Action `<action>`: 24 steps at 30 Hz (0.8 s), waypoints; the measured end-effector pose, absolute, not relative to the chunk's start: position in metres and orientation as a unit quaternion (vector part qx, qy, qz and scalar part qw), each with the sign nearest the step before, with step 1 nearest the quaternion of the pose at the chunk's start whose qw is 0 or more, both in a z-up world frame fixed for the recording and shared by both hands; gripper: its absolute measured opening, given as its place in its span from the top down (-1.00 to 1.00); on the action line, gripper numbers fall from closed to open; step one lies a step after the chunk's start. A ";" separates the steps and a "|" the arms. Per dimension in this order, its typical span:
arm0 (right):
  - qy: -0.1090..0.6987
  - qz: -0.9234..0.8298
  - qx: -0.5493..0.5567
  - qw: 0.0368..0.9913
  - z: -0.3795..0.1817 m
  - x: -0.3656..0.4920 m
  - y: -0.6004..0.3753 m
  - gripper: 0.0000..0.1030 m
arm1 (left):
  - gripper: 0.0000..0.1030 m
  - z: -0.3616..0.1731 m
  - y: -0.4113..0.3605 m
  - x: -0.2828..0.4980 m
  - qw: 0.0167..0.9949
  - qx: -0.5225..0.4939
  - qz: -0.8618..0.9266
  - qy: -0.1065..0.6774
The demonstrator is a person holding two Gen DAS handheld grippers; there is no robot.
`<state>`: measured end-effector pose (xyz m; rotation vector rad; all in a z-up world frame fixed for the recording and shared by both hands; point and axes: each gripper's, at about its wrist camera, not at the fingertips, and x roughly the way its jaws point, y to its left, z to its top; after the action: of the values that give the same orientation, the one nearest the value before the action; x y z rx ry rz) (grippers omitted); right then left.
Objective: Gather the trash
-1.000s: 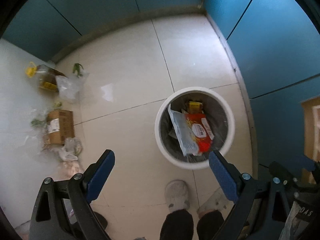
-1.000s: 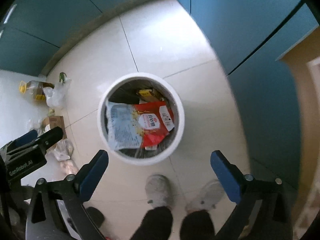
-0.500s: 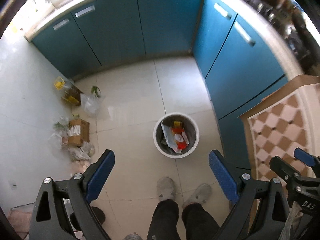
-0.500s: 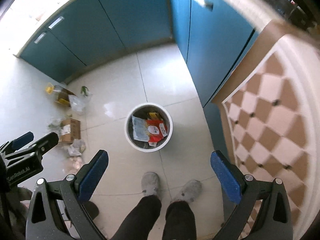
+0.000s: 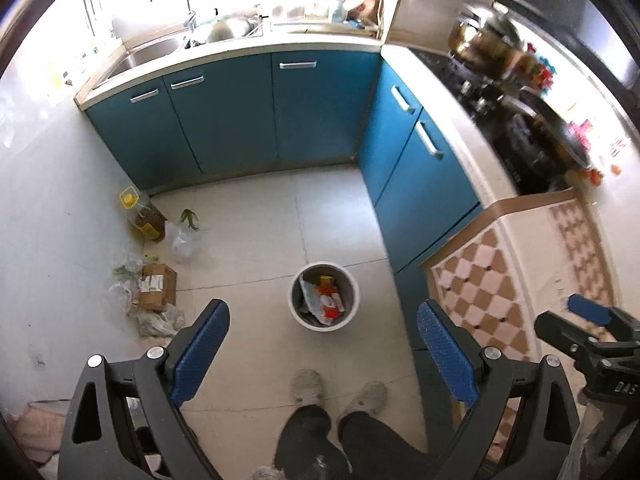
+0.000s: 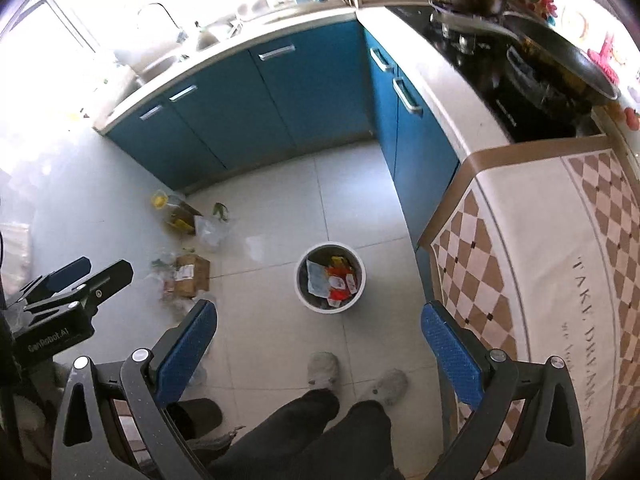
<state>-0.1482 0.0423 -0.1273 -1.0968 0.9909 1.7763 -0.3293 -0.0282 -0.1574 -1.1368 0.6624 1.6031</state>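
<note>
Left gripper (image 5: 322, 344): jaws apart, empty, held high above floor for overview.
Right gripper (image 6: 318, 340): jaws apart, empty, same height.
Trash bin (image 5: 324, 297): centre floor, just beyond person's feet, already holds wrappers (image 5: 326, 304).
Remaining litter far left by wall: cardboard box (image 5: 157, 287), plastic bags (image 5: 182, 240), oil bottle (image 5: 145, 220). Judged next targets.
</note>
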 end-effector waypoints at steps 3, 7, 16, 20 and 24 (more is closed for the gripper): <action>0.405 0.709 -0.428 0.389 -0.112 -0.143 0.035 -1.00 | -0.87 -0.137 -0.038 -0.324 0.520 -0.481 0.658 0.256; 0.406 0.721 -0.421 0.372 -0.090 -0.139 0.028 -1.00 | -0.87 -0.112 -0.047 -0.319 0.538 -0.485 0.648 0.236; 0.402 0.750 -0.410 0.328 -0.048 -0.137 0.022 -1.00 | -0.87 -0.077 -0.063 -0.314 0.558 -0.493 0.639 0.194; 0.398 0.759 -0.408 0.315 -0.031 -0.137 0.020 -1.00 | -0.87 -0.068 -0.071 -0.314 0.565 -0.498 0.632 0.182; 0.399 0.762 -0.409 0.305 -0.021 -0.137 0.017 -1.00 | -0.87 -0.061 -0.078 -0.313 0.569 -0.502 0.627 0.176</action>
<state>-0.1366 0.0167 -0.0214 -1.0843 1.0568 2.0168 -0.3128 -0.0783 -0.0606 -1.1795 0.4128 1.4716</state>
